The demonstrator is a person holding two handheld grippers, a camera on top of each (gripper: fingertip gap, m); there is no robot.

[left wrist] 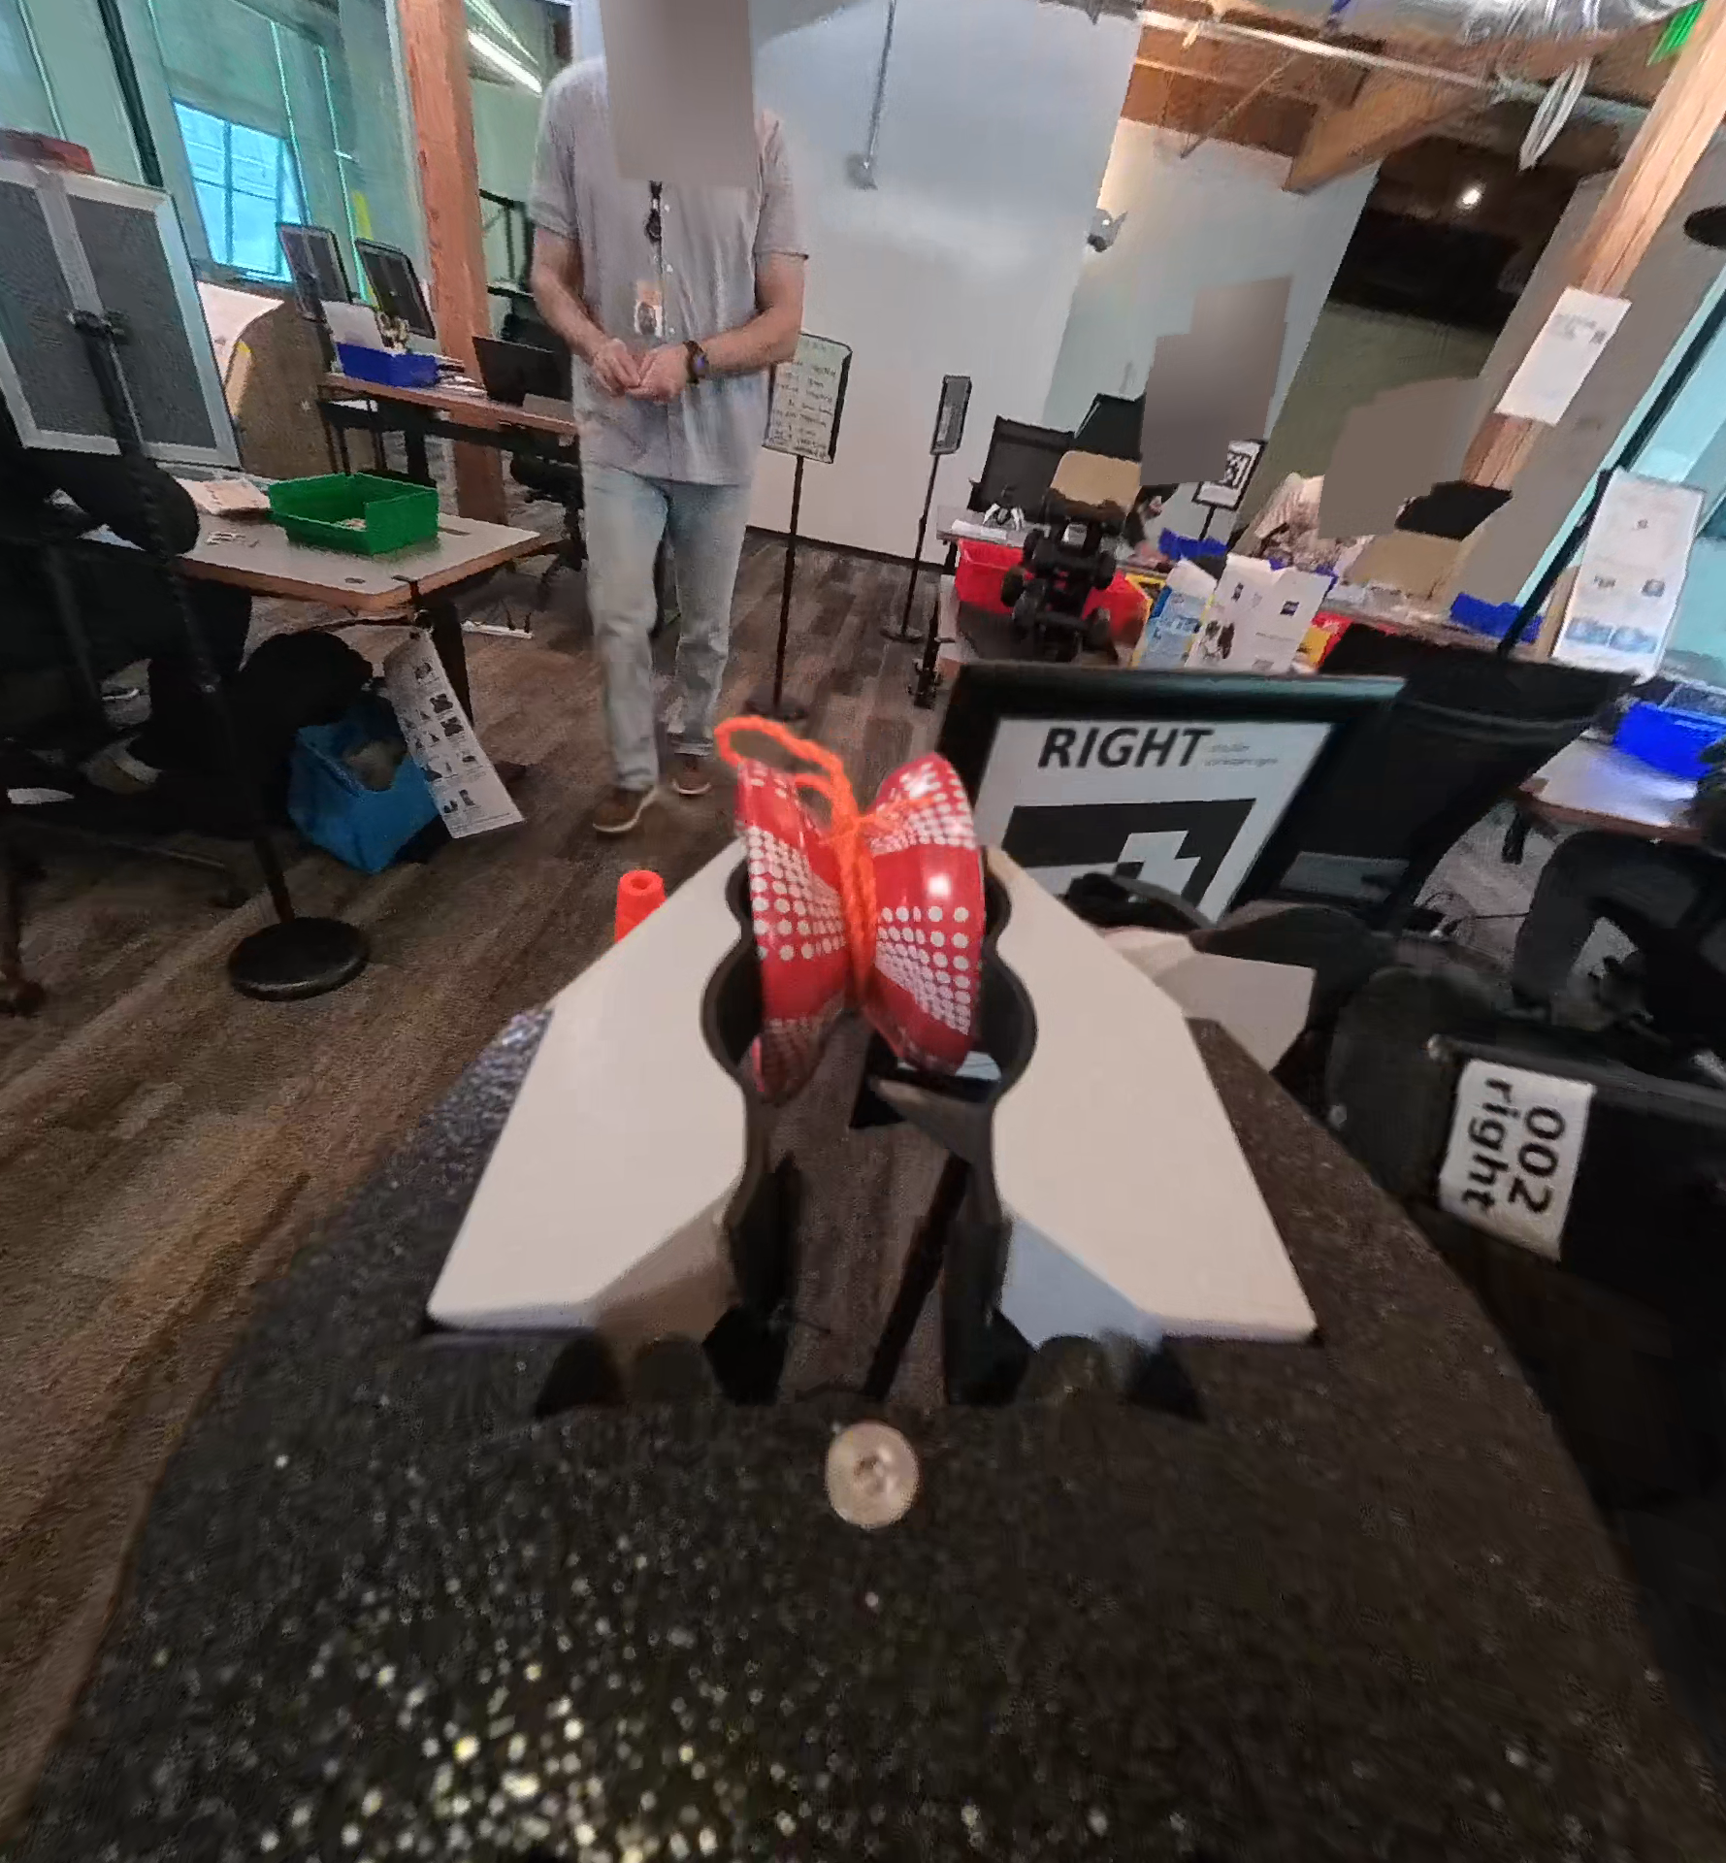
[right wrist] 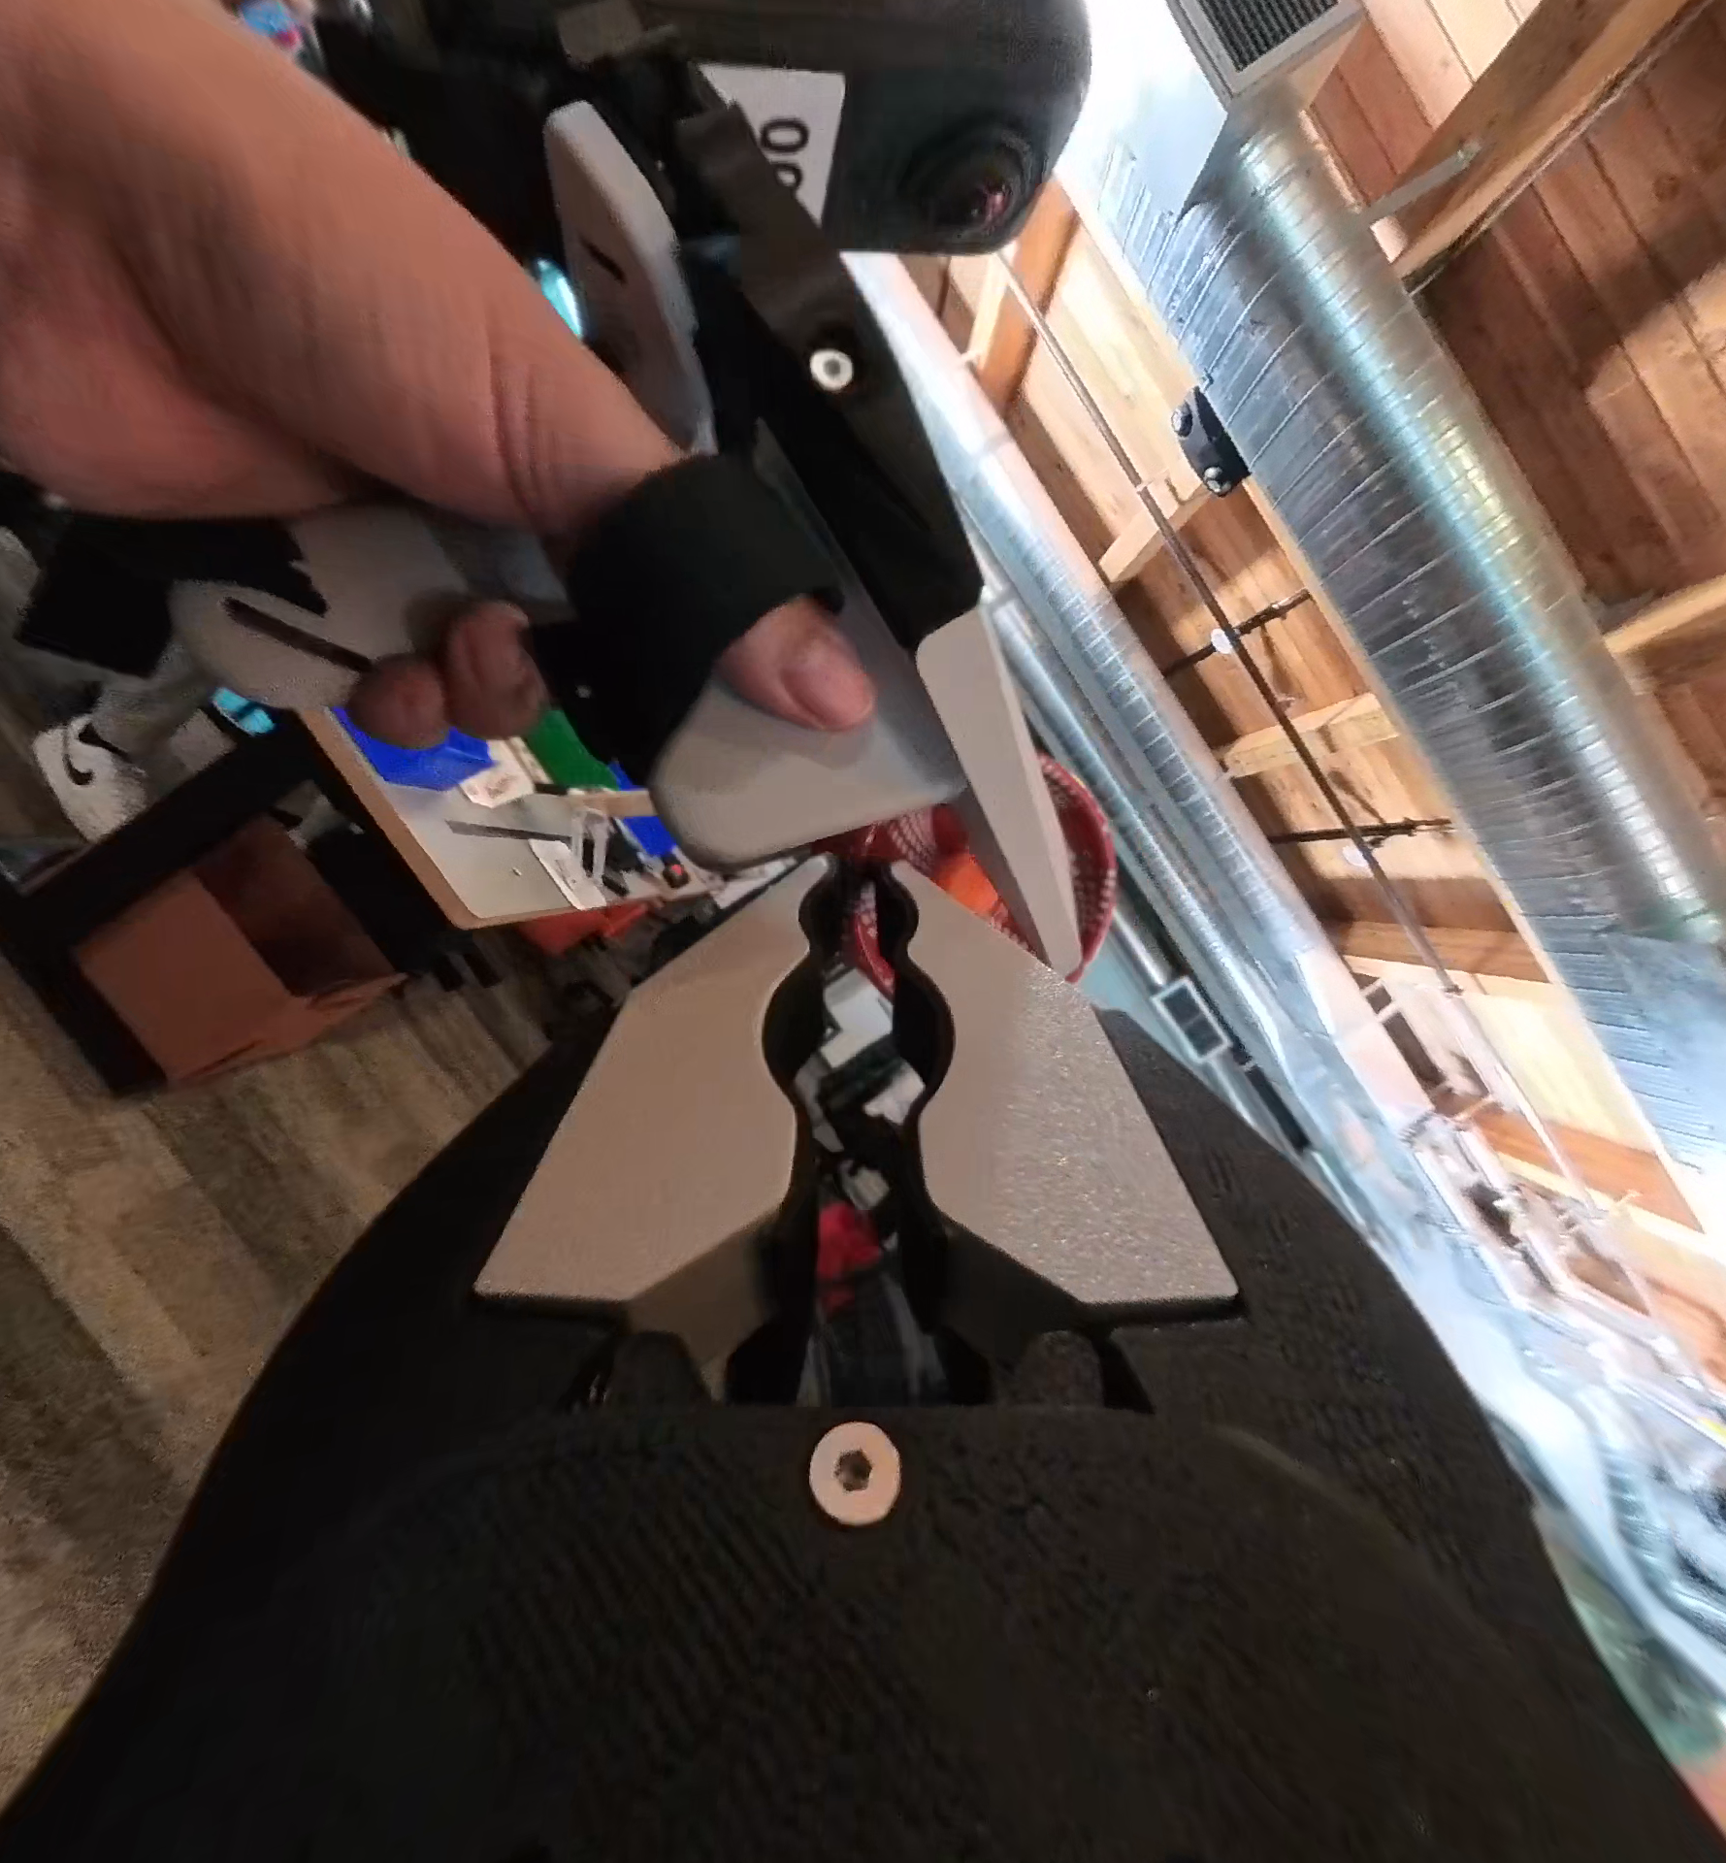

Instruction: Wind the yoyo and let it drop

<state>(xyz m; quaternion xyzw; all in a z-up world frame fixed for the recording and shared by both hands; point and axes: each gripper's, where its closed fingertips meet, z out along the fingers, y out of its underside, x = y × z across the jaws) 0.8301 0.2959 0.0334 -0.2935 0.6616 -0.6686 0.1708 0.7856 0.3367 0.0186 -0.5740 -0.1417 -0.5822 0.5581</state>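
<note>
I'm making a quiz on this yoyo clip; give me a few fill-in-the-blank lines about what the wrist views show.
1. The left gripper is shut on a red, white-dotted ____.
2. The string wound around its middle is ____ in colour.
3. In the right wrist view, a person's ____ grips the left gripper's handle.

Missing words: yoyo; orange; hand

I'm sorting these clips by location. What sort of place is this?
Probably an open-plan lab or workshop: work tables with a green bin, wood ceiling beams above a metal duct, and a standing person.
</note>
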